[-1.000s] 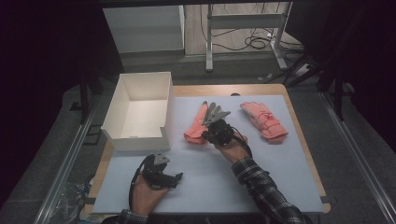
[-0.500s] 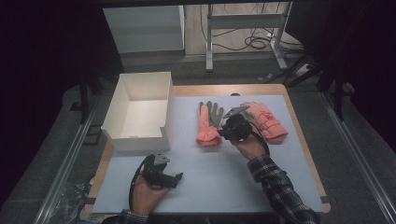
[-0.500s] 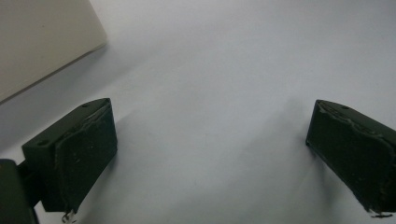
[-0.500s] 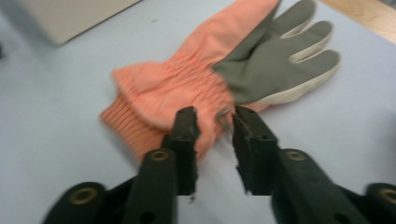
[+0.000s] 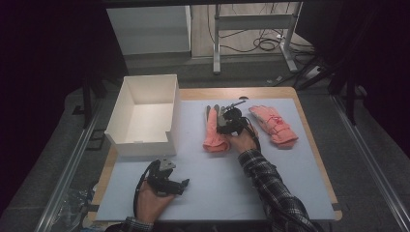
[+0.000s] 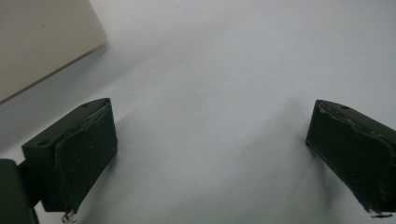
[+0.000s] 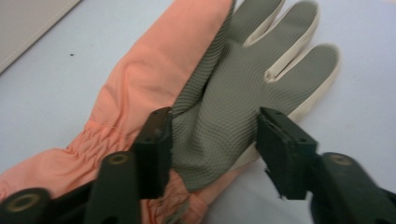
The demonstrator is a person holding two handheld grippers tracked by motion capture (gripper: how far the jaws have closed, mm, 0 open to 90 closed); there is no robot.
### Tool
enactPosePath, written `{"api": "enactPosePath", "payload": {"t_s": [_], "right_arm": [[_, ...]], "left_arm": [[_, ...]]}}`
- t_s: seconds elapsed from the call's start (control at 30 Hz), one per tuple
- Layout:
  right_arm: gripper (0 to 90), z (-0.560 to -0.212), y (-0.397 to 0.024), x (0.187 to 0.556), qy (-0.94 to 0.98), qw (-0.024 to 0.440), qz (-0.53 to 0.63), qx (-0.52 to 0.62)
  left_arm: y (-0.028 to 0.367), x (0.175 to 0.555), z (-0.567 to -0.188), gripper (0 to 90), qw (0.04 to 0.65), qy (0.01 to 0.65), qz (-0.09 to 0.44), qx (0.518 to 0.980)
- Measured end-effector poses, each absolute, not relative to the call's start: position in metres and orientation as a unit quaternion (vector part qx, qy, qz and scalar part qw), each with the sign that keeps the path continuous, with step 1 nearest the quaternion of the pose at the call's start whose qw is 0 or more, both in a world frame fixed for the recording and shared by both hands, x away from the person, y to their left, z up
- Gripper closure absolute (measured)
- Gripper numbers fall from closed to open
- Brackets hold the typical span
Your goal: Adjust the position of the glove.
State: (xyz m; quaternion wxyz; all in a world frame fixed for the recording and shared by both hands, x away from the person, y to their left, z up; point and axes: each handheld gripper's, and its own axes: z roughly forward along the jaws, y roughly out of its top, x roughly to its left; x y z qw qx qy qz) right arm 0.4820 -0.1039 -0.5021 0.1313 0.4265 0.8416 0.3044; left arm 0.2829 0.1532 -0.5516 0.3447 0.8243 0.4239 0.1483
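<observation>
A pink glove (image 5: 212,134) with a grey grip palm (image 7: 224,93) lies on the pale blue mat (image 5: 270,174), fingers pointing away. My right gripper (image 5: 224,117) hovers over its right side. In the right gripper view the gripper (image 7: 217,149) straddles the grey palm. Its jaws have just been opening, and the pads stand clear of the fabric. A second pink glove (image 5: 273,125) lies to the right. My left gripper (image 5: 169,180) rests near the front of the mat. Its jaws (image 6: 210,158) stand wide open over bare mat.
An open white box (image 5: 145,113) stands at the left back of the table, its wall (image 6: 42,42) close to the left gripper. Dark floor, cables and a white cabinet lie beyond the table's far edge.
The right gripper has opened and let go of the glove, which now lies straighter. The right hand swung toward the second glove, then back over the grey palm. The left hand kept still.
</observation>
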Motion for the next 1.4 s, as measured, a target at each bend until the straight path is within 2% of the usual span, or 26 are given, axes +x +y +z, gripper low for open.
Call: {"api": "enactPosePath", "payload": {"t_s": [0.07,0.13,0.17,0.23,0.53,0.83,1.1,1.23,1.33,1.4], "right_arm": [[63.5,-0.503,-0.105,0.482,0.842,0.121,0.308,0.426],[81.1,-0.502,-0.106,0.481,0.844,0.122,0.31,0.421],[85.0,-0.502,-0.108,0.481,0.844,0.12,0.315,0.416],[86.8,-0.502,-0.109,0.48,0.842,0.118,0.321,0.417],[88.0,-0.482,-0.118,0.466,0.83,0.101,0.364,0.411],[88.0,-0.468,-0.134,0.434,0.805,0.059,0.412,0.423],[87.8,-0.48,-0.145,0.407,0.792,0.053,0.415,0.444],[87.5,-0.493,-0.146,0.401,0.798,0.066,0.399,0.447],[84.0,-0.502,-0.147,0.4,0.805,0.077,0.385,0.445],[78.6,-0.501,-0.148,0.4,0.808,0.082,0.384,0.44]], "left_arm": [[0.153,0.283,-0.552,2.0,0.345,0.424,0.148,0.824],[0.153,0.283,-0.552,2.0,0.345,0.424,0.148,0.824],[0.153,0.283,-0.552,2.0,0.345,0.424,0.148,0.824],[0.153,0.283,-0.552,2.0,0.345,0.424,0.148,0.824],[0.153,0.283,-0.552,2.0,0.345,0.424,0.148,0.824],[0.153,0.283,-0.552,2.0,0.345,0.424,0.148,0.824],[0.153,0.283,-0.552,2.0,0.345,0.424,0.148,0.824],[0.153,0.283,-0.552,2.0,0.345,0.424,0.149,0.824],[0.153,0.283,-0.552,2.0,0.345,0.424,0.149,0.824],[0.153,0.283,-0.552,2.0,0.345,0.424,0.148,0.824]]}}
